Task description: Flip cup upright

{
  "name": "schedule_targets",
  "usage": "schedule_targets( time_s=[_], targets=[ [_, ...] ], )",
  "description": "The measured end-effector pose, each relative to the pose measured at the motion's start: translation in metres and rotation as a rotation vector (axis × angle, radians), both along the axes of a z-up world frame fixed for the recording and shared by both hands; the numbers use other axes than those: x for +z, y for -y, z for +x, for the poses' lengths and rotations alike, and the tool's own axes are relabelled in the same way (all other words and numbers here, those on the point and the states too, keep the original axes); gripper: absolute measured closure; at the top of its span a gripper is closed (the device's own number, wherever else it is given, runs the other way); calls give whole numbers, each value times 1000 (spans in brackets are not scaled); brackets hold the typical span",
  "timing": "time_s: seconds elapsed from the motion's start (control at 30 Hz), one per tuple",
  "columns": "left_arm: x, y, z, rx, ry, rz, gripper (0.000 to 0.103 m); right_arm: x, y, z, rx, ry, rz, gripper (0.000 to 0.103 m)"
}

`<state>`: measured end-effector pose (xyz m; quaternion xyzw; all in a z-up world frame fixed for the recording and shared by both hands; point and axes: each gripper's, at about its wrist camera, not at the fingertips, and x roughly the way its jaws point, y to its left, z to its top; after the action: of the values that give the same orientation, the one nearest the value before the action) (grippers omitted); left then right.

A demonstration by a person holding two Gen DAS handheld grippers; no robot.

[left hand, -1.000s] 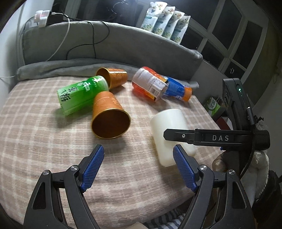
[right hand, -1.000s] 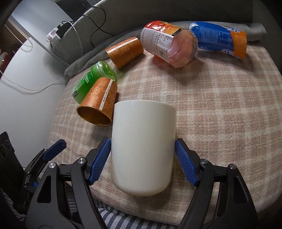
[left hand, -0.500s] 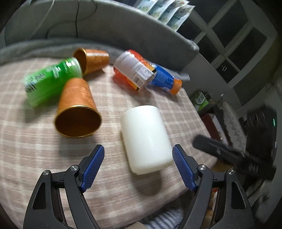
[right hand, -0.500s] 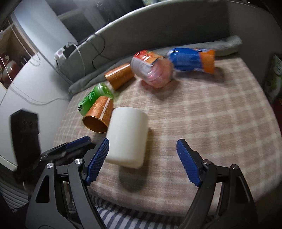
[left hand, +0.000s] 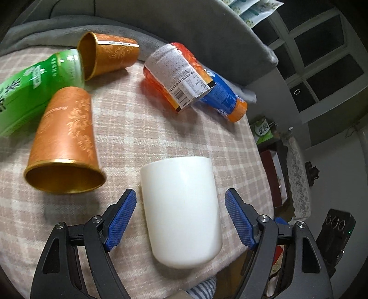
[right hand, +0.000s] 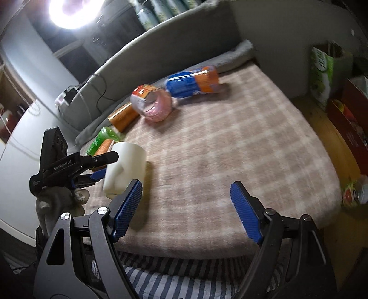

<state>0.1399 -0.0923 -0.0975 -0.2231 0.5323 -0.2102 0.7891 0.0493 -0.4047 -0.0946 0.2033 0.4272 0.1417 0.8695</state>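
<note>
Right tongs (right hand: 185,210) withdrew; white cup (left hand: 181,209) now between left tongs (left hand: 180,219).

Both views are dim, with strong fisheye bending and dark vignetting at the edges. A lamp (right hand: 73,11) blows out to white glare in the right wrist view (top left). Motion blur smears the bottles (right hand: 174,92); cup (left hand: 179,207) casts soft shadow.
</note>
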Motion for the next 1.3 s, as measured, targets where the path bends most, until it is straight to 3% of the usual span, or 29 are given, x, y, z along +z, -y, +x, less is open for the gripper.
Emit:
schedule_targets(
  time_s=[0.37, 0.6, 1.3],
  targets=[
    [-11, 18, 21, -46, -36, 62, 25, -17, 22, -3, -54, -32, 27, 21],
    [-7, 21, 17, -54, -7, 81, 27, -22, 28, 0, -84, -47, 46, 21],
    [35, 44, -15, -66, 254, 196, 28, -22, 23, 0, -69, -47, 51, 21]
  ],
)
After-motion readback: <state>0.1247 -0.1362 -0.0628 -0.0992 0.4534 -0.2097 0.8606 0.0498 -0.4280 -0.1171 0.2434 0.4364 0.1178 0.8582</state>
